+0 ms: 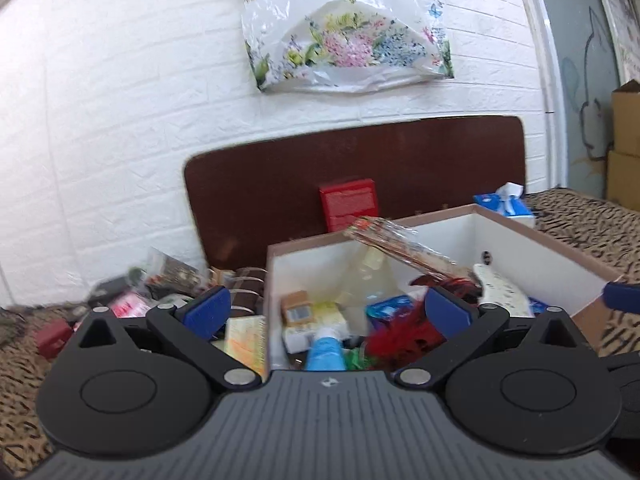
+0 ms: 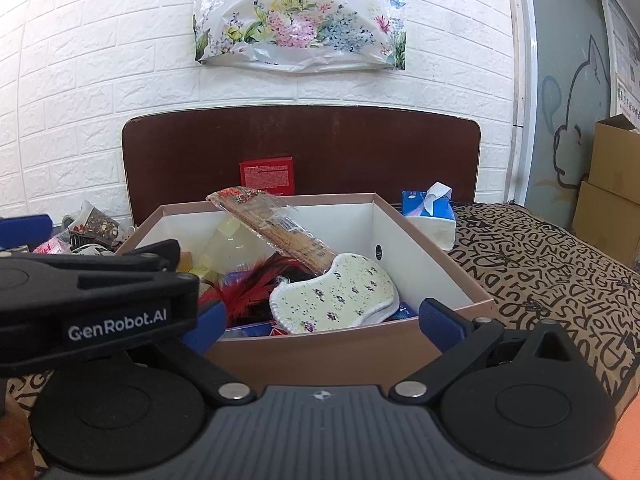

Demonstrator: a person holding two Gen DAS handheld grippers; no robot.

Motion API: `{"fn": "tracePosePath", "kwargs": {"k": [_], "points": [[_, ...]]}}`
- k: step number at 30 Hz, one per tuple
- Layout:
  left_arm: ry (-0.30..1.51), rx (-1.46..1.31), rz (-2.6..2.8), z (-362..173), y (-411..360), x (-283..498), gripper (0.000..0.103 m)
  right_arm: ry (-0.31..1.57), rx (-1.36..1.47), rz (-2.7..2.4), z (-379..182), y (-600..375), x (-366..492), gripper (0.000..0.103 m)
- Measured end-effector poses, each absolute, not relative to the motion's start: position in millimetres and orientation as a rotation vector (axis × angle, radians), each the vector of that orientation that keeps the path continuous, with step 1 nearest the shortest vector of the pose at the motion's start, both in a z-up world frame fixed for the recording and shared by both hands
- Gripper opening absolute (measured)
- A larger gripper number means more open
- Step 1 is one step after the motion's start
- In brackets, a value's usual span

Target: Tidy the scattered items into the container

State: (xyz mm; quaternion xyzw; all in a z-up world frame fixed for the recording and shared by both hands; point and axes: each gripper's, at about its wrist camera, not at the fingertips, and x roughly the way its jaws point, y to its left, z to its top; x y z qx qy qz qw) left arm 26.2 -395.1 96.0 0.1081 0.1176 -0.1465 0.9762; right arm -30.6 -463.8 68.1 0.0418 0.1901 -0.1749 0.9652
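A pink cardboard box point(image 2: 352, 344) with white inner walls point(image 1: 520, 240) sits on the patterned bed cover. Inside lie a floral pad point(image 2: 340, 292), a long clear-wrapped packet point(image 2: 280, 232) leaning on the back wall, red feathers point(image 2: 248, 292), a blue tube point(image 1: 326, 354) and small boxes. My left gripper point(image 1: 326, 312) is open over the box's left wall, holding nothing. My right gripper point(image 2: 322, 322) is open at the box's front wall, empty. The left gripper's black body point(image 2: 92, 300) crosses the right wrist view at the left. Scattered items point(image 1: 168, 292) lie left of the box.
A red box point(image 2: 267, 175) leans against the brown headboard point(image 2: 300, 148). A blue tissue pack point(image 2: 430, 218) stands right of the pink box. Cardboard cartons point(image 2: 612, 184) are stacked at the far right. A floral plastic bag point(image 2: 300, 16) hangs on the white brick wall.
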Motion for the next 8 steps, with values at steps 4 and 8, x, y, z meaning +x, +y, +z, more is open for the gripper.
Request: {"fn": "tracePosePath", "kwargs": {"k": [4, 8], "points": [[0.266, 0.182, -0.313, 98.0, -390.5, 29.2, 0.103, 0.39, 0.085, -0.354, 66.3, -463.8, -30.3, 0.103], [0.275, 0.184, -0.332, 96.3, -388.3, 31.1, 0.103, 0.39, 0.086, -0.355, 65.9, -463.8, -30.6, 0.103]]}}
